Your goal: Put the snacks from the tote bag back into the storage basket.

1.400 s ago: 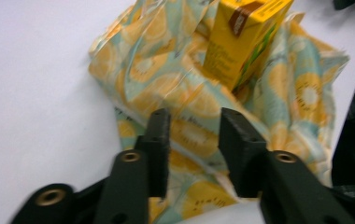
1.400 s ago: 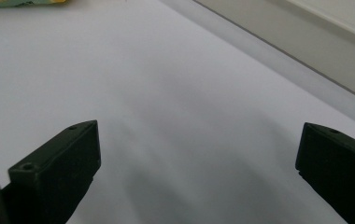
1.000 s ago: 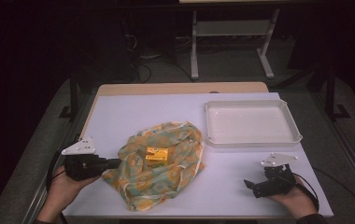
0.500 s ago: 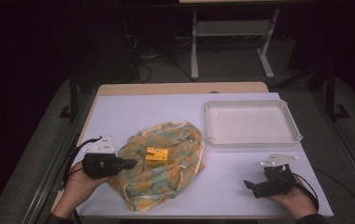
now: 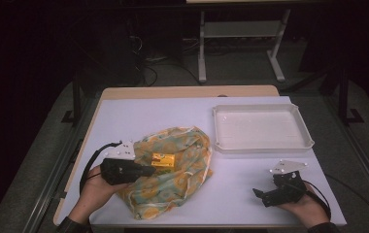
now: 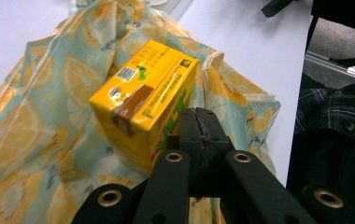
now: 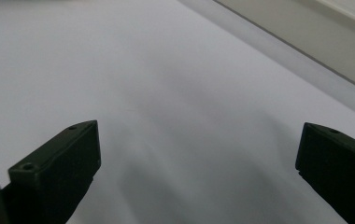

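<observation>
A yellow carton [image 6: 143, 100] with green lettering, a brown strip and a small printed code lies on a pale teal cloth [image 5: 173, 170] patterned with orange citrus slices. The table [image 5: 173, 116] is covered in pale lilac-white with a tan wooden edge. The tray [image 5: 262, 128] is white. Both grippers, left gripper [image 5: 146, 171] and right gripper [image 5: 260, 194], are black, each topped by a grey plate.

"Where is the left tool [image 5: 146, 170]?"

"The left hand [image 5: 92, 187] holds it low, lying flat and pointing to the right. Its two black jaws are pressed tight together."

"And the right tool [image 5: 260, 194]?"

"The right hand [image 5: 306, 208] holds it near the counter's front edge, pointing left. Its jaws stand wide apart with nothing between them."
</observation>
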The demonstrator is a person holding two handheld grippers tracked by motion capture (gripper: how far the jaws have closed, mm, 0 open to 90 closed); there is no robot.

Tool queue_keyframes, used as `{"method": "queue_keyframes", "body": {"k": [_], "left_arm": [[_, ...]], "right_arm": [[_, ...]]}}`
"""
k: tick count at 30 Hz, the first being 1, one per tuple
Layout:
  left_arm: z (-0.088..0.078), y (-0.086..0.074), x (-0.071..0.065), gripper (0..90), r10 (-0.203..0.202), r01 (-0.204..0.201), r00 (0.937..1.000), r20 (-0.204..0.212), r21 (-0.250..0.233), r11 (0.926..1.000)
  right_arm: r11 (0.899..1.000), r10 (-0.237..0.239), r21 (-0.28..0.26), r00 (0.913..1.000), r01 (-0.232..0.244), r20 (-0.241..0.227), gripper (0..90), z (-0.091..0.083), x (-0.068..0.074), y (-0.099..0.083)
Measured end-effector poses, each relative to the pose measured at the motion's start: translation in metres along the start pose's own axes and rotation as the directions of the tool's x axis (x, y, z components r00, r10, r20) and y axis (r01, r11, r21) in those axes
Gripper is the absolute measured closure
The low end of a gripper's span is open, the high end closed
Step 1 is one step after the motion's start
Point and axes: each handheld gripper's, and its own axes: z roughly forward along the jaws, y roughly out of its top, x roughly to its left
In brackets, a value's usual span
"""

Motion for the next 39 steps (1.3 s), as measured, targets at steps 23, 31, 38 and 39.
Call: {"method": "queue_keyframes", "body": {"k": [23, 31, 38, 39], "left_arm": [[0.034, 0.027, -0.006, 89.8, 0.040, -0.042, 0.9987, 0.033, 0.060, 0.9973], [0.040, 0.030, -0.006, 89.8, 0.040, -0.041, 0.9991, 0.017, 0.066, 0.9970], [0.043, 0.034, -0.004, 89.8, 0.033, -0.034, 0.9994, 0.009, 0.074, 0.9967], [0.043, 0.035, -0.003, 89.8, 0.033, -0.034, 0.9994, 0.010, 0.074, 0.9967]], "right_arm": [[1.000, -0.005, -0.001, 1.0000, 0.005, -0.008, 0.0, 0.000, 0.000, 0.001], [1.000, -0.007, -0.002, 0.9999, 0.007, -0.009, 0.0, 0.000, 0.001, 0.001], [1.000, -0.006, -0.001, 0.9999, 0.006, -0.008, 0.0, 0.000, 0.000, 0.001], [1.000, -0.004, 0.000, 1.0000, 0.004, -0.008, 0.0, 0.000, 0.000, 0.001]]}}
